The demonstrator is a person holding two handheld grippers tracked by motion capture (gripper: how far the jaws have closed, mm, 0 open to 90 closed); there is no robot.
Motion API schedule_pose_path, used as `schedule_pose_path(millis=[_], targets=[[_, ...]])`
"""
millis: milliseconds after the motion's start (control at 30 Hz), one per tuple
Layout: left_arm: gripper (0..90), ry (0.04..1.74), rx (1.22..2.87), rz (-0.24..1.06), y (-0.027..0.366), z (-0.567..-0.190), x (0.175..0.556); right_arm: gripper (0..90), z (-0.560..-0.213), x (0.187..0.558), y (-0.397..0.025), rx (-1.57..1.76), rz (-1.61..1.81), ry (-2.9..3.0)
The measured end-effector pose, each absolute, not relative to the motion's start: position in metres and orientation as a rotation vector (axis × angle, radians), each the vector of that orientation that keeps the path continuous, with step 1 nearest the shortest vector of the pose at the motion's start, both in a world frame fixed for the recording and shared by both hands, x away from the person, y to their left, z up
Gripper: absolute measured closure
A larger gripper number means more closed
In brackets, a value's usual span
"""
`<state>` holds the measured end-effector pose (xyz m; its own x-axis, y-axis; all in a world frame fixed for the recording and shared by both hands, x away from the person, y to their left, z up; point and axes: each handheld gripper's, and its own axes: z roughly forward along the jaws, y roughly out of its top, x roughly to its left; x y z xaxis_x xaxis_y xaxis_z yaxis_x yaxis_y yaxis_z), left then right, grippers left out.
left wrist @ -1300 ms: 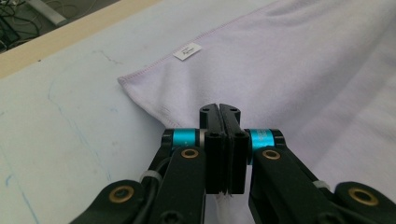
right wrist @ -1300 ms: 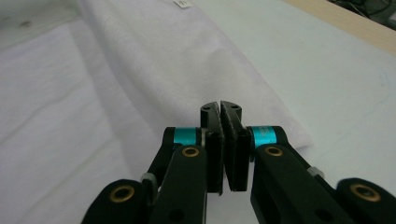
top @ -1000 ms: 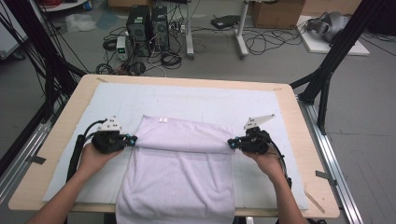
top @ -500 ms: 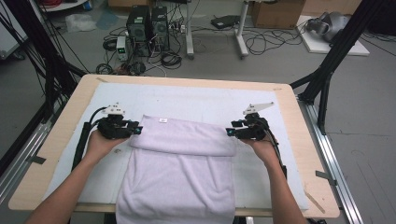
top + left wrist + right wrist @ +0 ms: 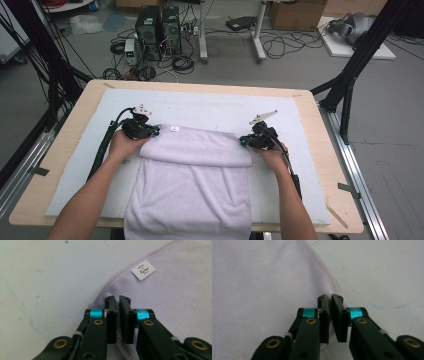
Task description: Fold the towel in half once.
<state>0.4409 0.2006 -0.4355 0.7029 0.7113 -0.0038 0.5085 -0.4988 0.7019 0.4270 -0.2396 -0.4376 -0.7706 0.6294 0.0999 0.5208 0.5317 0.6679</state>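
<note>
Your left tool (image 5: pixel 154 131) and right tool (image 5: pixel 243 141) each pinch, it seems, a corner of the lilac towel (image 5: pixel 192 185). The towel lies folded on the surface (image 5: pixel 310 145), hanging over the near edge.

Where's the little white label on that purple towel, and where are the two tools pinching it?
label (image 5: pixel 143 270), left gripper view, middle of the tag.
towel (image 5: pixel 195 185), high view, flat lower part.
left tool (image 5: pixel 154 131), high view, tips at towel corner.
right tool (image 5: pixel 243 141), high view, tips at towel corner.
</note>
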Motion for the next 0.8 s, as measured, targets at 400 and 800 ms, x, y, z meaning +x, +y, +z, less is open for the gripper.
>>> schedule_pose_path(millis=[400,800], targets=[[86.1,0.831,2.012,0.389,0.231,-0.375,0.404,87.0,-0.379,0.396,-0.255,0.844,1.301,2.481],[80.4,0.58,2.066,0.399,0.254,-0.382,0.258,84.7,-0.366,0.262,-0.257,0.551,1.418,2.574]])
